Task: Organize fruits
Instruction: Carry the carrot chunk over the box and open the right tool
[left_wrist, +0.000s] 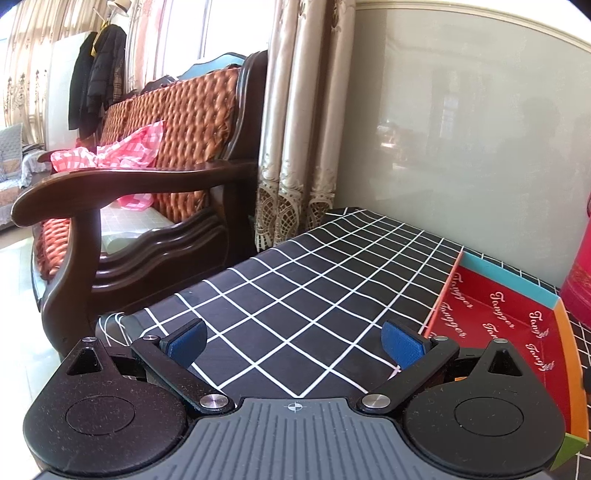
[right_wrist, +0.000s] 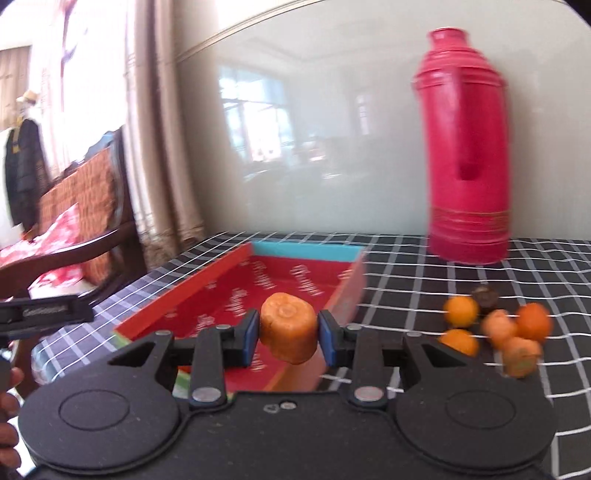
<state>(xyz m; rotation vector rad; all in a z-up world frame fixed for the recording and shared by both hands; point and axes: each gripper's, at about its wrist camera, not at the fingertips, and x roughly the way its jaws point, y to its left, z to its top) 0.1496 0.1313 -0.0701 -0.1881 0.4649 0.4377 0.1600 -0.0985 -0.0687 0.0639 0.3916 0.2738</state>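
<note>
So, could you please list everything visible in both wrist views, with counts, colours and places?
Orange carrot chunk: one, clamped in the right gripper above the tray.
Shallow red cardboard tray: one, multicoloured rim, on the table's left part.
Loose orange pieces: about five, blurred, right of the tray.
Dark round item: one, behind that pile; too blurred to identify.
Red thermos flask: one, upright at the wall.
Black white-grid tablecloth: one, covering the table.
Dark wooden sofa: one, orange cushions, left of the table.
Pink checked cloth: one, on the sofa.
Beige curtains: beside the sofa.
Left gripper: open, empty.
Right gripper: shut on the carrot.
Hand: left edge.
</note>
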